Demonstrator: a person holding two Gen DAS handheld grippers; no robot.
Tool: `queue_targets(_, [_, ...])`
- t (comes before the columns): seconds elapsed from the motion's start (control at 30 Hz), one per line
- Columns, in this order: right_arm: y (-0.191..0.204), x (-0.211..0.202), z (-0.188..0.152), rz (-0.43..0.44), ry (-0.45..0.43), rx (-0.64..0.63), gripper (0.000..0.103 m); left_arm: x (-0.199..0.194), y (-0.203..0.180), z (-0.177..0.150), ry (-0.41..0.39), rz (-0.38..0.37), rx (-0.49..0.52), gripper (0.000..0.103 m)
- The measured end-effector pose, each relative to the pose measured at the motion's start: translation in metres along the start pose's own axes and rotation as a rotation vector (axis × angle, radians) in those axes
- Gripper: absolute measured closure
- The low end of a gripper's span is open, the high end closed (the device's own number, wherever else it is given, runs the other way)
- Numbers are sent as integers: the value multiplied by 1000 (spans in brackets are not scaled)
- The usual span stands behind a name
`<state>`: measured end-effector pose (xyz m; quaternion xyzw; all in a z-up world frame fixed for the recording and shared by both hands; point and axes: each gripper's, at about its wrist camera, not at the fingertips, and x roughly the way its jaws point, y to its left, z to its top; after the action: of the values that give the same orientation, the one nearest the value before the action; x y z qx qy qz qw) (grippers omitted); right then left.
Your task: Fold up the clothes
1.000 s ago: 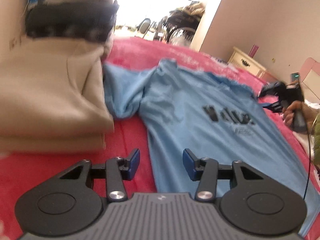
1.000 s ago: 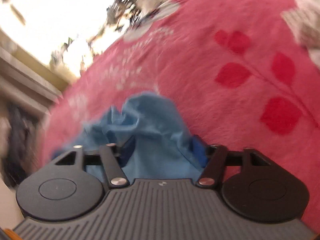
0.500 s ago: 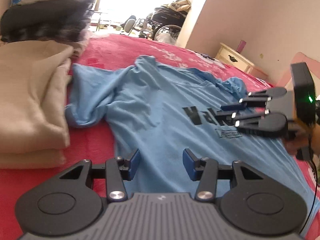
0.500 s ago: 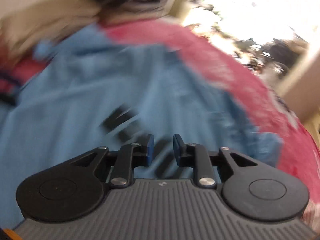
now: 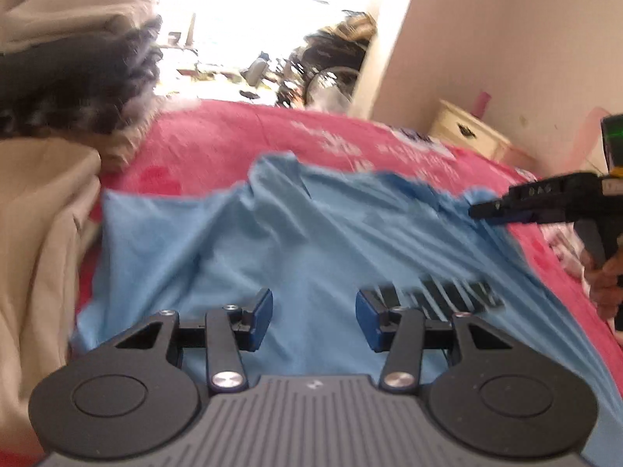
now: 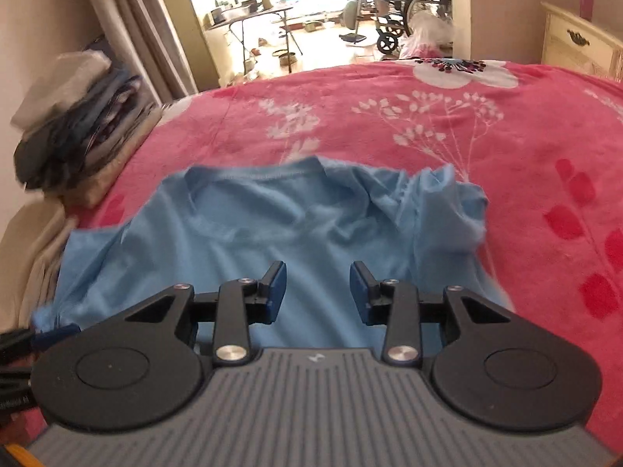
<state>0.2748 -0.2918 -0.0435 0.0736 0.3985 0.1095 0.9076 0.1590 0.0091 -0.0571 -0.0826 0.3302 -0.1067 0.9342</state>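
2 grippers hang over 1 light blue T-shirt (image 6: 272,233) that lies spread, print side up, on a pink floral bedspread (image 6: 428,124). The left gripper (image 5: 314,319) has its blue pads wide apart with nothing between them; the shirt's chest lies just beyond and below its tips, and the dark lettering (image 5: 447,292) runs to its right. The right gripper (image 6: 316,292) is likewise wide open and holds nothing, hovering above the shirt's middle with the collar (image 6: 253,175) straight ahead of it. In the left wrist view the same right gripper shows side-on near the shirt's far edge, a hand (image 5: 607,272) on its handle.

To the right of the right gripper, 1 sleeve (image 6: 447,210) is bunched and crumpled near the shoulder; to its left, the other sleeve spreads out towards a stack of folded beige clothes (image 5: 39,253). A second pile of dark and pale folded clothes (image 6: 78,124) sits further off to the left.

The shirt looks laid out but not yet squared up, so I judge this the smoothing stage ahead of a fold. Next would likely come a pinch on the crumpled sleeve or shoulder seam: thin jersey slides and drags, so each gripper needs to catch the cloth near an edge and pull evenly, or the body will wrinkle again.
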Motion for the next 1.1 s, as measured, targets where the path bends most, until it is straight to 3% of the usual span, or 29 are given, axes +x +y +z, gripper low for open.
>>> queue_targets(0.1, [-2, 22, 13, -49, 3, -8, 59, 10, 5, 18, -42, 49, 17, 54])
queue_targets(0.2, [-16, 42, 25, -157, 2, -58, 56, 23, 14, 29, -28, 57, 3, 54])
queue_targets(0.3, [-45, 45, 35, -216, -1, -4, 55, 31, 21, 27, -15, 64, 1, 54])
queue_targets(0.33, [-57, 43, 37, -212, -5, 27, 54, 33, 23, 25, -10, 65, 0, 54])
queue_targets(0.4, [-79, 38, 40, -184, -6, 98, 37, 36, 26, 21, -5, 69, -2, 54])
queue_targets(0.53, [-117, 27, 35, -149, -28, 239, 16, 40, 28, 17, -5, 82, -3, 54])
queue_targets(0.6, [-136, 28, 30, -108, -17, 315, 14, 42, 30, 15, -5, 89, -3, 54])
queue_targets(0.73, [-153, 52, 16, 34, 98, 445, 14, 45, 31, 11, -12, 109, 0, 54])
queue_targets(0.77, [-149, 56, 14, 58, 114, 432, 16, 46, 31, 9, -13, 115, 2, 54])
queue_targets(0.9, [-115, 61, 16, -58, 102, 225, 81, 49, 29, 5, -23, 147, 18, 54])
queue_targets(0.93, [-106, 62, 16, -88, 98, 172, 92, 50, 27, 5, -27, 153, 20, 54])
queue_targets(1.1, [-110, 49, 26, -293, 3, 102, 97, 57, 20, 8, -32, 155, 22, 54])
